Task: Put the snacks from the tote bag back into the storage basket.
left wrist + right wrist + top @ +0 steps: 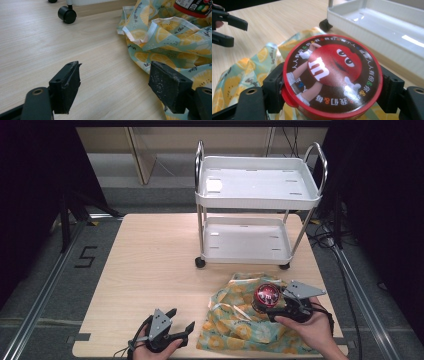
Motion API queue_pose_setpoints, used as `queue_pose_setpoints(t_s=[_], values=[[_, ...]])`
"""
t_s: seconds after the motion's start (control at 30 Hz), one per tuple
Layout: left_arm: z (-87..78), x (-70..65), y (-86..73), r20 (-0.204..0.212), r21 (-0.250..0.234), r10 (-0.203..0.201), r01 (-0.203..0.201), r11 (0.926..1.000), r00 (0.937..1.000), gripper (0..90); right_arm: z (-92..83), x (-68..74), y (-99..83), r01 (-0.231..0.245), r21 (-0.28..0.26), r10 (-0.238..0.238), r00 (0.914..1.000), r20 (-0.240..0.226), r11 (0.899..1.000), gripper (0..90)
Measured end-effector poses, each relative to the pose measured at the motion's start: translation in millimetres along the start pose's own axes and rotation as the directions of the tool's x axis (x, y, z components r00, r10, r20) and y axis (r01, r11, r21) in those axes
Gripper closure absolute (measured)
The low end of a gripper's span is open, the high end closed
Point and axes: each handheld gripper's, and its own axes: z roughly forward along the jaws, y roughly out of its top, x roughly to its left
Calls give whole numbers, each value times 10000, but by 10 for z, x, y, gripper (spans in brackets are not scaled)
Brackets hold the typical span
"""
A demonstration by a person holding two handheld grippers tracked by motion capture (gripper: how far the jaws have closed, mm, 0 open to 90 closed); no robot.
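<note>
A round red-lidded candy tub point(266, 297) point(332, 75) with a cartoon face on its lid is held over a lemon-print cloth bag point(245, 322) point(172, 42) point(244, 72) on the wooden table point(160, 265). My right gripper point(277, 307) point(332, 87) is shut on the tub, one jaw on each side of it. My left gripper point(181, 320) point(115, 82) stands open near the table's front edge, just left of the bag, with nothing between its jaws. It also appears far off in the right gripper view point(227, 30).
A white two-shelf cart point(257, 202) with metal handles stands on the table's far side, its lower tray point(387, 27) close behind the tub. One black caster point(67, 14) sits ahead of the left gripper. Bare wood spreads across the table's left half.
</note>
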Motion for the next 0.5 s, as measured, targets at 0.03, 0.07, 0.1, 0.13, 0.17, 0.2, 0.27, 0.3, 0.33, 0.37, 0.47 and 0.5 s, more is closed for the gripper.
queue_pose_setpoints(t_s=[0.03,0.07,0.1,0.13,0.17,0.2,0.27,0.3,0.33,0.37,0.47,0.5], values=[[-1,7,3,25,0,129,-129,9999,9999,247,-4,19,12,-164,29,164,9999,35,9999,266],[-2,11,4,33,-8,199,-199,9998,9998,247,-3,10,24,28,-43,-28,10000,66,10000,266],[-2,12,4,32,-7,201,-201,9998,9998,247,-11,22,38,-157,14,157,9999,35,9999,266],[1,12,3,37,-24,184,-184,9998,9998,247,-1,10,44,34,-86,-33,10000,11,10000,266],[0,13,4,39,-24,186,-185,9998,9998,247,-4,15,51,-12,-49,12,10000,-19,10000,266],[-1,13,4,35,-26,195,-195,9998,9998,247,-1,23,53,-105,-116,106,9999,49,9999,266],[-3,13,5,46,-16,208,-208,9998,9998,248,7,-1,70,130,-183,-129,9999,26,9997,266],[-3,13,5,46,-16,208,-208,9998,9998,247,7,-1,70,130,-183,-129,9999,26,9997,266],[-3,12,5,39,-12,207,-207,9998,9998,247,2,12,87,-36,-52,36,10000,23,10000,266],[-3,12,5,39,-12,207,-207,9998,9998,247,2,12,87,-36,-52,36,10000,23,10000,266],[4,6,3,53,-71,140,-140,9999,9999,247,21,6,136,46,-239,-45,10000,25,9997,266],[-2,12,4,20,-18,205,-205,9998,9998,247,27,25,140,-145,-299,147,9999,56,9994,266]])
